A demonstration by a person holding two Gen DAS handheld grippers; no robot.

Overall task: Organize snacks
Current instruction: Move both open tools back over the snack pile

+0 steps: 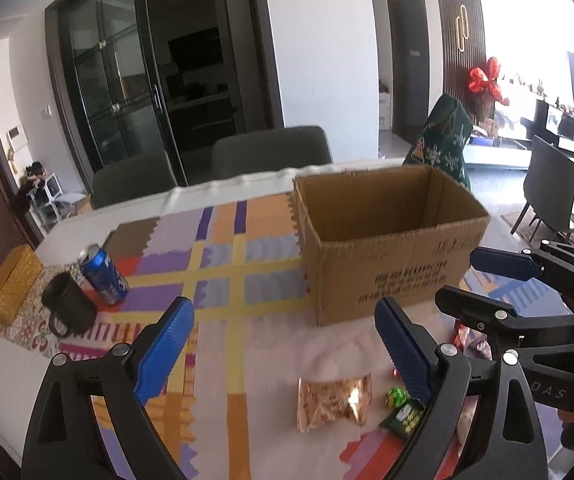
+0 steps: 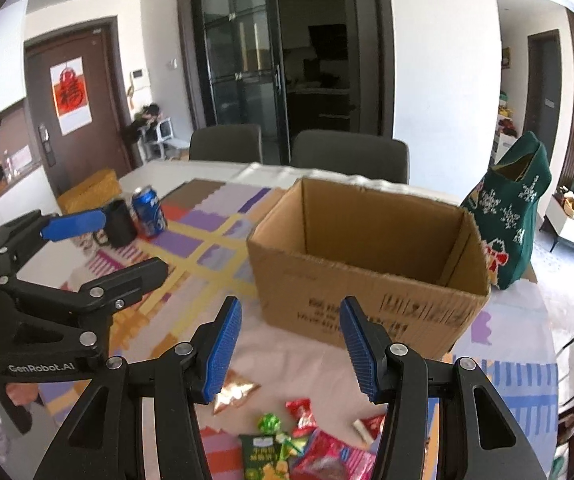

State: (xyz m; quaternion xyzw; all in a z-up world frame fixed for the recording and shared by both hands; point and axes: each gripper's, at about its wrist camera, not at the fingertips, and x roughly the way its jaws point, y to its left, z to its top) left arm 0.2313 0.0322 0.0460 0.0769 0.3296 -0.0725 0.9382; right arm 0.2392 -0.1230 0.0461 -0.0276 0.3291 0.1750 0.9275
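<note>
Risk, crowding: we hold the left gripper and right gripper close side by side; reaching for the same pile, they could knock together.
Risk, thin packets: the gold packet lies flat on the cloth; we judge the fingers may slide over it or pinch the tablecloth instead and drag it.
Risk, clump: the green packet, red packet and small wrapped candies overlap; closing on one could lift or scatter a neighbour.
Risk, box: the cardboard box looks light and stands open; a bump on its near wall could shove it toward the green knitted bag.
Risk, bystanders: a blue can and dark mug stand touching at far left, well apart from the snacks.
Left gripper state: jaws spread wide, nothing between them.
Right gripper state: jaws apart, holding nothing.
Snacks relative to tools: gold packet below and between the left fingers; the clump sits low between the right fingers, near their bases.
Box relative to tools: just beyond both grippers, interior empty as far as we see.
</note>
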